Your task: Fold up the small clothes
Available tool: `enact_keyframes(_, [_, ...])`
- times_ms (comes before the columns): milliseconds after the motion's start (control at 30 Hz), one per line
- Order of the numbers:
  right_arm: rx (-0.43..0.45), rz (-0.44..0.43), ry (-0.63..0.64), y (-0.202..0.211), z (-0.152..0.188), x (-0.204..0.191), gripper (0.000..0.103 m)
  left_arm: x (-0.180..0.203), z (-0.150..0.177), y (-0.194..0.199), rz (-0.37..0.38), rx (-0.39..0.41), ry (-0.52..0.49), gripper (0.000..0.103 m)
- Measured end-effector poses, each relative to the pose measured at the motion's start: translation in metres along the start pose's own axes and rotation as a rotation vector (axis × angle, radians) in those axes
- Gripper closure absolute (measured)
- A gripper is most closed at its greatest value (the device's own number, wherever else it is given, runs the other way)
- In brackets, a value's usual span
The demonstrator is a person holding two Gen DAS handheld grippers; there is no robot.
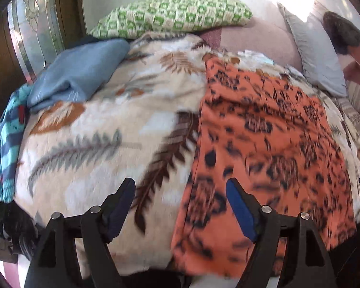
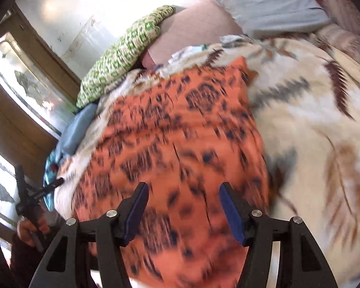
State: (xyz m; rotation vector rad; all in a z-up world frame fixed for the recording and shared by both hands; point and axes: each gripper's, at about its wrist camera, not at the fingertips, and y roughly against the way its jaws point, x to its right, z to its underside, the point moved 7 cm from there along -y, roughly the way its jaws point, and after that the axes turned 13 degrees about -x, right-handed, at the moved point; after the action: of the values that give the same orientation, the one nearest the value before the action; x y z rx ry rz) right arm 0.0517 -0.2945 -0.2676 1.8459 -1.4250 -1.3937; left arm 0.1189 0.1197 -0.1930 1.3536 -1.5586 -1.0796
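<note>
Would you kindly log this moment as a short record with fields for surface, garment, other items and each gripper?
surface: leaf-print blanket on a bed
garment: orange patterned cloth, spread flat
other clothes: blue garment; striped garment at the bed edge
pillows: green checked pillow; grey pillow
left gripper: open, holding nothing
right gripper: open, above the orange cloth

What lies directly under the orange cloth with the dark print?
The orange dark-printed cloth lies flat on a cream fleece blanket with a leaf pattern. Whatever the cloth covers cannot be seen.
</note>
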Motion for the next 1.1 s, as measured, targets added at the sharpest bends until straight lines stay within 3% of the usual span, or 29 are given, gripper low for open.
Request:
enact_keyframes(100, [-0.042, 0.015, -0.031, 0.013, 0.037, 0.01, 0.038, -0.016, 0.023, -0.005, -0.01, -0.049, 0.053, 0.024])
enact_keyframes(233, [-0.083, 0.04, -0.08, 0.017, 0.066, 0.022, 0.038, -0.016, 0.042, -0.024, 0.036, -0.174, 0.102, 0.024])
enact_keyframes(433, [-0.102, 0.073, -0.179, 0.024, 0.083, 0.04, 0.038, 0.001, 0.058, -0.041, 0.016, -0.248, 0.063, 0.024])
enact_keyframes(567, [-0.127, 0.093, -0.234, 0.016, 0.088, 0.05, 0.038, 0.011, 0.063, -0.048, 0.043, -0.268, 0.039, 0.025])
enact_keyframes(600, [-0.144, 0.103, -0.239, 0.01, 0.089, 0.051, 0.038, 0.014, 0.065, -0.05, 0.043, -0.278, 0.026, 0.027])
enact_keyframes(667, [-0.191, 0.12, -0.252, 0.0, 0.094, 0.053, 0.038, 0.021, 0.071, -0.059, 0.056, -0.315, -0.009, 0.05])
enact_keyframes(700, [-0.217, 0.135, -0.262, -0.007, 0.096, 0.054, 0.038, 0.022, 0.074, -0.064, 0.071, -0.332, -0.014, 0.055])
enact_keyframes(800, [-0.26, 0.158, -0.288, -0.021, 0.103, 0.059, 0.038, 0.021, 0.076, -0.066, 0.102, -0.319, 0.007, 0.061])
enact_keyframes(833, [-0.276, 0.159, -0.289, -0.025, 0.105, 0.059, 0.038, 0.021, 0.075, -0.065, 0.111, -0.315, 0.008, 0.067])
enact_keyframes(867, [-0.29, 0.168, -0.285, -0.028, 0.107, 0.058, 0.048, 0.02, 0.075, -0.064, 0.122, -0.313, 0.01, 0.069])
enact_keyframes(900, [-0.308, 0.169, -0.27, -0.032, 0.109, 0.057, 0.071, 0.019, 0.075, -0.064, 0.133, -0.314, 0.012, 0.072])
enact_keyframes(933, [-0.33, 0.164, -0.257, -0.035, 0.111, 0.054, 0.08, 0.019, 0.075, -0.063, 0.145, -0.314, 0.014, 0.076])
enact_keyframes(1000, [-0.332, 0.147, -0.236, -0.035, 0.114, 0.047, 0.089, 0.019, 0.073, -0.059, 0.176, -0.306, 0.023, 0.083])
enact_keyframes(1100, [-0.299, 0.097, -0.226, -0.025, 0.114, 0.04, 0.093, 0.015, 0.071, -0.052, 0.223, -0.289, 0.034, 0.089])
